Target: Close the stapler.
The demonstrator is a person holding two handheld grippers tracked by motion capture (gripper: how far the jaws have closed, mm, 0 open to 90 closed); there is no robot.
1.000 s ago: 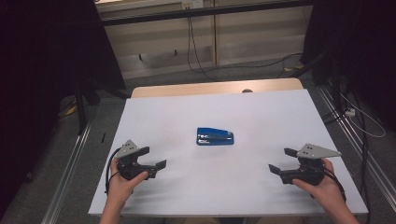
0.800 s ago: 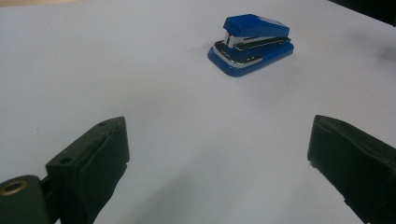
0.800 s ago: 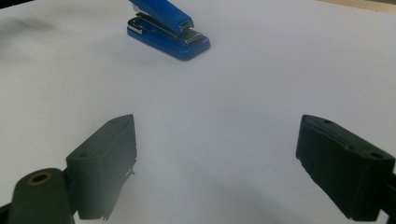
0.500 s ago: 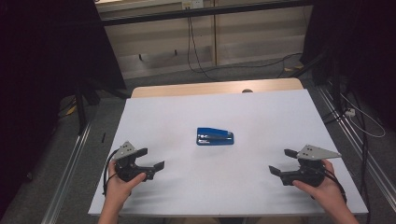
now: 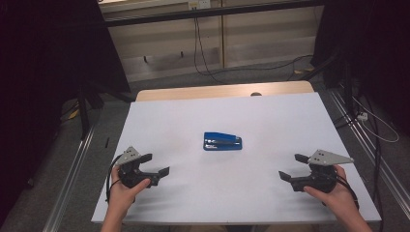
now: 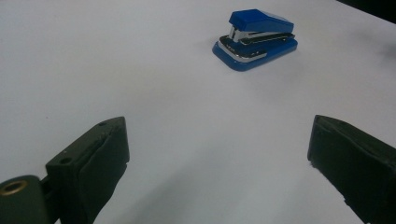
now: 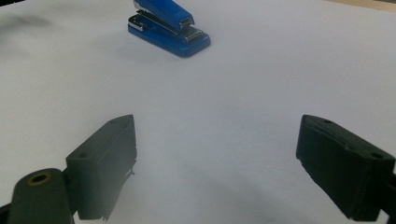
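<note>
A blue stapler [image 5: 222, 141] lies flat near the middle of the white table [image 5: 270, 116]. It appears again in the left gripper view, stapler [image 6: 256, 39], and in the right gripper view, stapler [image 7: 169, 28]. My left gripper [image 5: 155, 164] rests at the front left, held in a hand, jaws wide apart and empty, pointing right toward the stapler. At the front right my right gripper [image 5: 293, 166] is open too, nothing between its jaws, pointing left. Both stand well short of the stapler. In the gripper views the left gripper [image 6: 219, 154] and right gripper [image 7: 217, 149] show bare table between the jaws.
A wooden table edge [image 5: 222, 91] shows behind the white surface. Cables [image 5: 208, 58] run across the floor beyond, and metal rails [image 5: 72, 169] flank the table on both sides. Dark curtains stand at left and right.
The left gripper has shifted slightly toward the left front corner. The right gripper and the stapler stay put.
</note>
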